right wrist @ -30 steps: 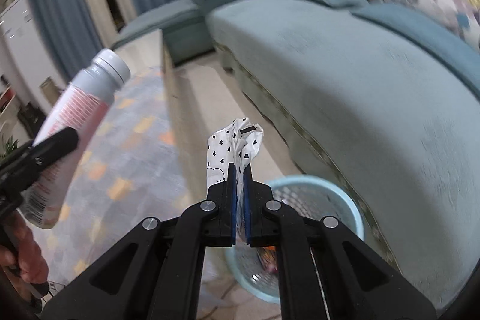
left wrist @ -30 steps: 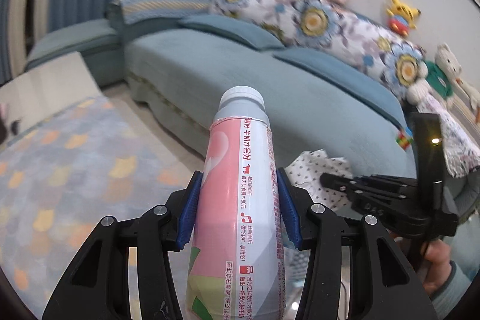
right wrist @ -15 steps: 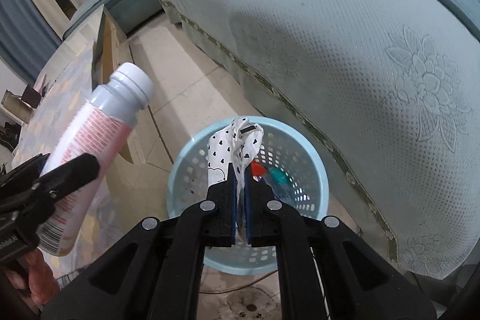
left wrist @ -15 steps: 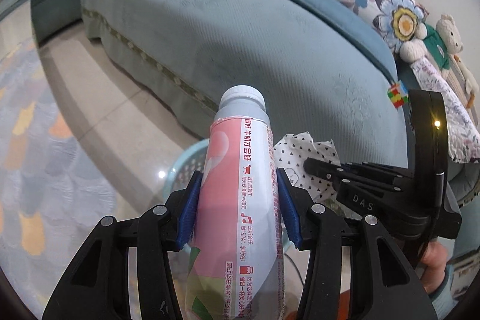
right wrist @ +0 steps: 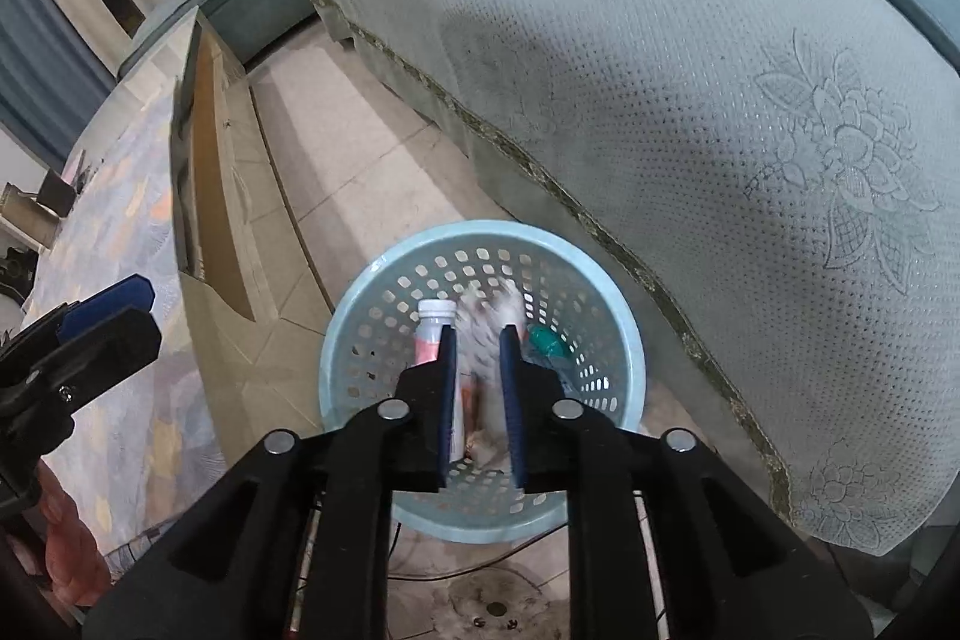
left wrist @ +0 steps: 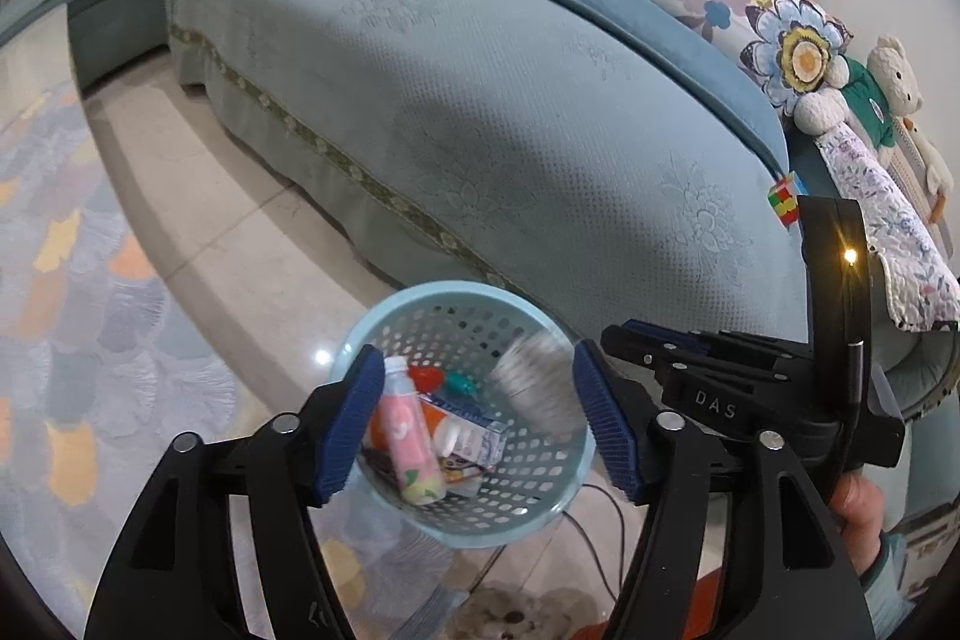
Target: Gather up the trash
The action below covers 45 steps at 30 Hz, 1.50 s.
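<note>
1. Trash basket — a pale blue perforated bin on the tile floor just beside the sofa — sits directly under both grippers, so released items fall straight in.
2. Left gripper hangs over the rim with jaws spread wide, empty.
3. Right gripper also hovers above it, jaws parted, gripping nothing.
4. Pink bottle lies inside the basket among other wrappers — already collected.
5. Spotted paper shows as a blur between the right jaws, likely mid-fall.
</note>
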{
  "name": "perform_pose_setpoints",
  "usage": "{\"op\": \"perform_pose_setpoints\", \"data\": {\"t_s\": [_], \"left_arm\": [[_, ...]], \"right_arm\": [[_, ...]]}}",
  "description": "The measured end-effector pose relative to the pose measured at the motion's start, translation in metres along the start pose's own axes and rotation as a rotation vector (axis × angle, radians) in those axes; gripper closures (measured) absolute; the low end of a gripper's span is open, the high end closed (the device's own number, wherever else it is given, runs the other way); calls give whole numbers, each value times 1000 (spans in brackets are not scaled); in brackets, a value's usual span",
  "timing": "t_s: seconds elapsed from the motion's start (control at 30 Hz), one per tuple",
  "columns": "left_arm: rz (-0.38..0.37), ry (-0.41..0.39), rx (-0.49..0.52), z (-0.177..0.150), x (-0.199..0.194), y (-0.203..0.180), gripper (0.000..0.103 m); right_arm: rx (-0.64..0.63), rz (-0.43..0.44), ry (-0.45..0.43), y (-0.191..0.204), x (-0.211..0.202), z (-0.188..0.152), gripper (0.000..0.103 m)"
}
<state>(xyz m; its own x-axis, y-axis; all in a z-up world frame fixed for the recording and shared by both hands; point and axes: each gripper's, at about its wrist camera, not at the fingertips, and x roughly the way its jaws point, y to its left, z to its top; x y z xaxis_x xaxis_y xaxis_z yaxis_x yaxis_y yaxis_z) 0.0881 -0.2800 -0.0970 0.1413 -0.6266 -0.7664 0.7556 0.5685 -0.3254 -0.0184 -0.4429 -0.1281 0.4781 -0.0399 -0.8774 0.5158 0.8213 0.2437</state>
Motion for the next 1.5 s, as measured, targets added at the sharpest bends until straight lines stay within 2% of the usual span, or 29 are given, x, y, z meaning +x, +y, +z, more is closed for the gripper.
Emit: {"op": "perform_pose_setpoints", "data": {"t_s": [0.07,0.17,0.4,0.5,0.57,0.63,0.8,0.87,0.97,1.1,1.2,1.5], "left_arm": [[5,-22,0,0,-12,0,33],[18,-57,3,1,-35,-6,33],[106,-260,77,-5,-117,-49,25],[166,-361,81,-19,-152,-72,21],[202,-408,74,-28,-167,-82,20],[271,-465,78,-42,-182,-93,18],[363,-531,63,-65,-200,-107,16],[420,-581,35,-72,-207,-106,15],[516,-653,46,-78,-214,-109,13],[563,-648,51,-79,-210,-106,12],[550,-624,43,-75,-207,-101,12],[550,-617,24,-74,-206,-86,9]], "right_arm": [[-5,1,-20,2,-6,0,75],[-20,-5,-55,8,-22,-1,66],[-74,16,-181,30,-95,-14,57],[-117,9,-246,40,-124,-29,54],[-151,-11,-324,46,-146,-43,51],[-176,-36,-410,51,-164,-56,48],[-201,-65,-577,61,-194,-82,43],[-197,-53,-611,64,-199,-86,43],[-192,-59,-667,64,-203,-92,42],[-189,-54,-678,64,-196,-92,42],[-188,-42,-657,65,-190,-90,42],[-212,-32,-662,79,-186,-89,40]]}}
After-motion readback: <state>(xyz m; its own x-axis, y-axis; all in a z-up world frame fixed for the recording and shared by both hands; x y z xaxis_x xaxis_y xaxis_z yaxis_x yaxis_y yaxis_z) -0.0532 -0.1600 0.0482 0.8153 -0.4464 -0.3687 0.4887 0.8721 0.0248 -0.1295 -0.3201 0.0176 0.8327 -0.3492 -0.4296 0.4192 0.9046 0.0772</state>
